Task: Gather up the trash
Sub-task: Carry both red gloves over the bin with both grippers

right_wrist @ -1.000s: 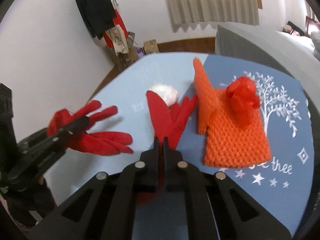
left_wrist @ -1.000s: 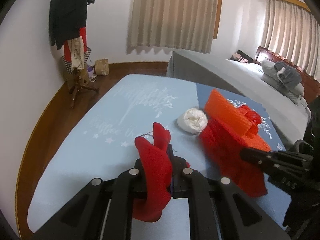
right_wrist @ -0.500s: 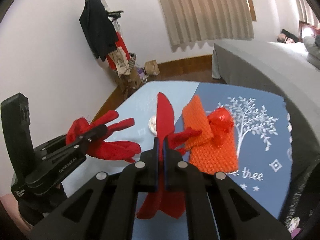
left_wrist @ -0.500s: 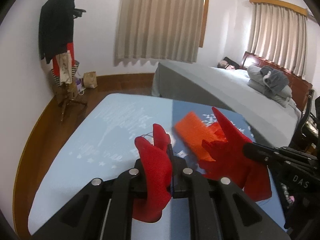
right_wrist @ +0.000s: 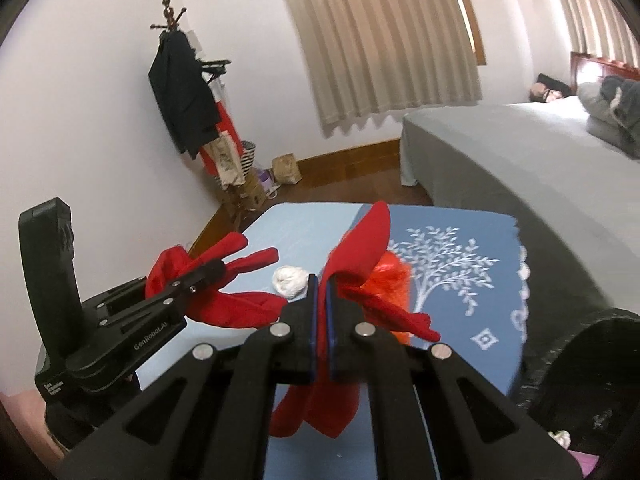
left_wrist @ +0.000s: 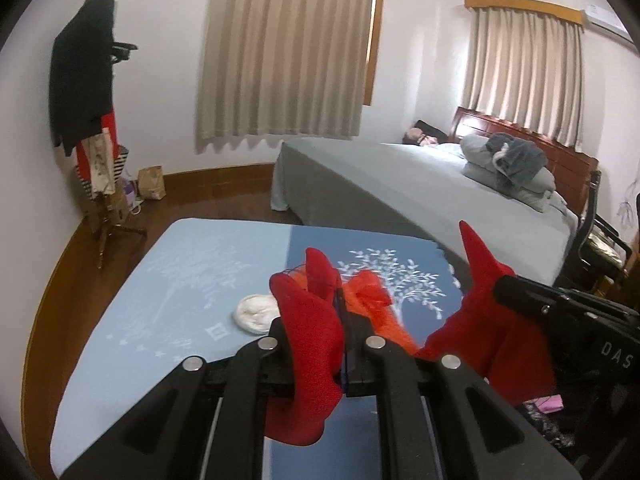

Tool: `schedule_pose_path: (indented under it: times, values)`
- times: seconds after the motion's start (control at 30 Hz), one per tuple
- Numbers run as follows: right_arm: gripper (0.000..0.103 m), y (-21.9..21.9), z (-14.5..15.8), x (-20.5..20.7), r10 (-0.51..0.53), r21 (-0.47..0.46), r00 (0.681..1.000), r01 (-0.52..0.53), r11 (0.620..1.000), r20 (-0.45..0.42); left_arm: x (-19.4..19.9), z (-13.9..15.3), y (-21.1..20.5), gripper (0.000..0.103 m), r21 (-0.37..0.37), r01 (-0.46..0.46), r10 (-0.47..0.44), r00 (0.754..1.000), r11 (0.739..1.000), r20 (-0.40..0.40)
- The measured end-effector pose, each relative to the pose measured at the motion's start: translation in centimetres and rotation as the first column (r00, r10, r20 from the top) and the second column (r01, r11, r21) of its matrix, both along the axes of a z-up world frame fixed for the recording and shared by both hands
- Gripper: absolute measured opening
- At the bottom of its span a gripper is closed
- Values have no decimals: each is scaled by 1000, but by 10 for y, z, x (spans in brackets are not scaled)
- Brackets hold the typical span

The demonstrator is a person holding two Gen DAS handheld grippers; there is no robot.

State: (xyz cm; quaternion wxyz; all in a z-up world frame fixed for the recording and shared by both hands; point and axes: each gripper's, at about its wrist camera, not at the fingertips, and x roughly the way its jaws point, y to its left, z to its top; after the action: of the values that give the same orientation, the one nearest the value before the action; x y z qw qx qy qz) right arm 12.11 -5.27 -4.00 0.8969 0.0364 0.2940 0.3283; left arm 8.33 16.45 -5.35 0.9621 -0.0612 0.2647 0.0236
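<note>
Left black two-finger gripper clamped tight on a red knitted glove, cloth bunched between the pads, cuff drooping below the jaws, glove fingers fanning out past the tips. Right black two-finger gripper likewise pinched narrow on a second red knitted glove, one end standing up above the jaws, the rest sagging underneath. Both gloves held clear of the surface, side by side, apart from each other.

Beneath and just beyond the jaws, a table under a two-tone blue cloth with a white tree print. On the pale half, a crumpled white paper ball. Beside it, on the darker half, an orange knitted mat, mostly hidden behind the gloves, with a crinkled red plastic wrapper lying on top.

Farther out, a wide bed with grey sheets and a folded grey heap at its head. By the white wall, a wooden coat stand hung with dark clothing, a brown paper bag on the wooden floor near it. Beige curtains drawn over the windows.
</note>
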Motion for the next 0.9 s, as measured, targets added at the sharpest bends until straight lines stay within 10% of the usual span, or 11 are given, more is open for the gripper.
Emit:
schedule_pose_path:
  times: [0.9]
  values:
    - [3, -160, 3, -31, -320, -2, 947, 320, 947, 27, 16, 18, -150, 12, -13, 312, -311, 949, 950, 45]
